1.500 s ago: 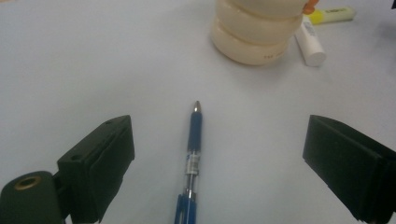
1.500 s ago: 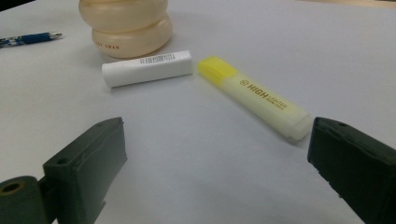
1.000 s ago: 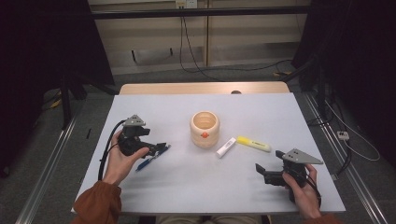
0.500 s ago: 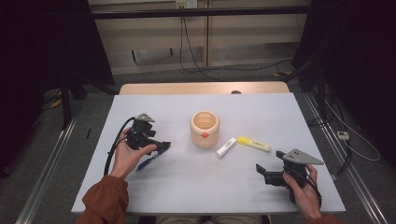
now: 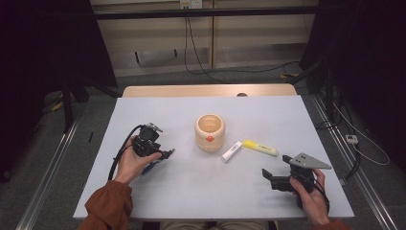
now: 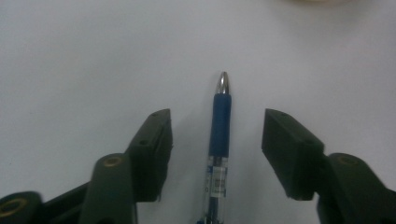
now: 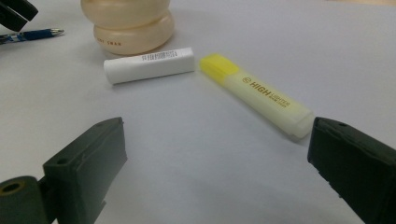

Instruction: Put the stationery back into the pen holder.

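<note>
One blue pen (image 6: 219, 135) lying on the surface left of the wooden pot (image 5: 209, 132), between the closing but not yet touching jaws of the left claw (image 6: 217, 140); grasp underway, next needing full closure; right claw (image 7: 215, 172) released, idle.

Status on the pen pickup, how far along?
Done: left gripper straddles the blue pen. In hand: jaws have just been closing, pads still clear of it. Left: grip and lift. Right gripper sits open; white tube and highlighter untouched.
</note>
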`<move>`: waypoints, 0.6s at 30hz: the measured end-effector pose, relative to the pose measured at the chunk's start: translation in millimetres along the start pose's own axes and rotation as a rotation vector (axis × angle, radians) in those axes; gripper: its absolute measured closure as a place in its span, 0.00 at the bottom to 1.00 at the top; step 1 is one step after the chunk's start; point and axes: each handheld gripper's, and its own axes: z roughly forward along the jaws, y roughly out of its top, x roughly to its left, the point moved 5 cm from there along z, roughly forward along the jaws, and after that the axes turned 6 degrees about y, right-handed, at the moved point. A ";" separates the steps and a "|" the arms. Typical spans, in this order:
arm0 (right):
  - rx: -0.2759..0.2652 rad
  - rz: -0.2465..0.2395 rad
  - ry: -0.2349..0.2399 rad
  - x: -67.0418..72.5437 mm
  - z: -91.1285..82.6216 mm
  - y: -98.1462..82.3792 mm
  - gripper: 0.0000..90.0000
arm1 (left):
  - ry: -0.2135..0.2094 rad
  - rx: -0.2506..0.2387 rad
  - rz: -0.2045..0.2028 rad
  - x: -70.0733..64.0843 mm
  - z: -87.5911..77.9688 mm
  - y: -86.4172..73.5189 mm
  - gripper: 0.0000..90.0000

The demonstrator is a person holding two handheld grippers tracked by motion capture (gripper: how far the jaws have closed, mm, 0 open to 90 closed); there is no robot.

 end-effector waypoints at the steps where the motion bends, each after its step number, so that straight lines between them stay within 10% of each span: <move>1: 0.001 0.001 0.000 0.0 0.1 -0.1 0.04 | 0.003 0.002 0.001 -0.2 0.3 0.1 0.51; 18: 0.001 0.002 0.005 0.1 0.4 -0.2 0.04 | 0.010 0.072 0.020 -5.8 13.0 -5.1 0.79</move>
